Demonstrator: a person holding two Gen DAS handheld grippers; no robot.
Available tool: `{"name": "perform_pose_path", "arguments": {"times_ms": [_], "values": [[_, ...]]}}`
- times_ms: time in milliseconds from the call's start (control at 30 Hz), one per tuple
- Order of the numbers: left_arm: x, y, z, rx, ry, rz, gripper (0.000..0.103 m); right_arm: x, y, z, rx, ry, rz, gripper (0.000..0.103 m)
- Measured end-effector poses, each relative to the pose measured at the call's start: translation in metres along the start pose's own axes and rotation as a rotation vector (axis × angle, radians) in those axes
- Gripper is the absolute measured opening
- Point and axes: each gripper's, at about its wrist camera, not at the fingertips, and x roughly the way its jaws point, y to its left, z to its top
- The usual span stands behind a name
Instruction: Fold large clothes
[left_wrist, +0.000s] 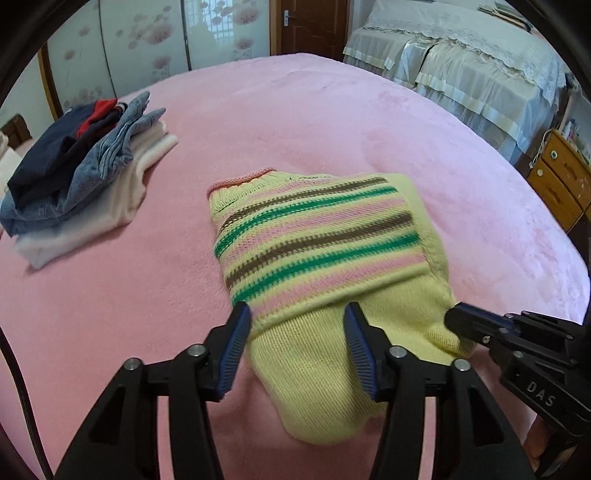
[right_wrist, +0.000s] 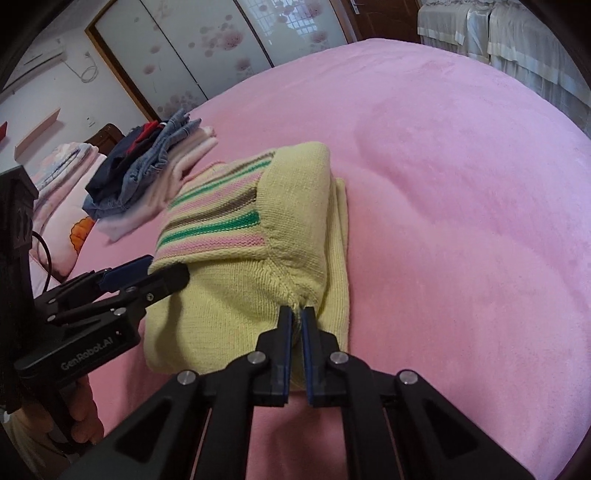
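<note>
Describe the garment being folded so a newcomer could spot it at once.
On the pink bed, right of the clothes pile, lies one sweater by itself. It alone is pale yellow knit with pink, green and brown stripes.

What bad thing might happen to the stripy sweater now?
Only the right gripper pinches the yellow striped sweater, at one small bunch of knit, so pulling may stretch it or undo the fold. The left gripper is open around the near edge, so that side may sag if lifted.
</note>
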Motion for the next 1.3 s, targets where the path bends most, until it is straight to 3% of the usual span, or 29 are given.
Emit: {"name": "perform_pose_path", "arguments": {"times_ms": [133,400,467,533,867,1133,1300], "values": [[-0.018,0.008,-0.001,-0.055,0.006,-0.009,0.067,-0.025,0.008,0.001,-0.011,-0.052,-0.017,0.006],[-0.048,0.017,-0.008,-0.104,0.028,0.019,0.068,-0.050,0.016,0.004,0.009,-0.073,0.027,0.008],[-0.054,0.017,-0.011,-0.114,0.033,0.030,0.068,-0.051,0.023,0.004,-0.001,-0.064,0.026,0.018],[-0.059,0.021,-0.013,-0.135,0.035,0.028,0.068,-0.054,0.027,0.003,-0.002,-0.069,0.036,0.039],[-0.068,0.037,-0.010,-0.205,0.033,0.001,0.075,-0.071,0.042,0.009,-0.061,-0.109,0.037,0.043],[-0.062,0.041,-0.007,-0.246,0.046,-0.052,0.075,-0.077,0.056,0.014,-0.138,-0.157,-0.022,0.063],[-0.049,0.042,-0.006,-0.260,0.064,-0.069,0.075,-0.070,0.058,0.016,-0.168,-0.155,-0.052,0.068]]}}
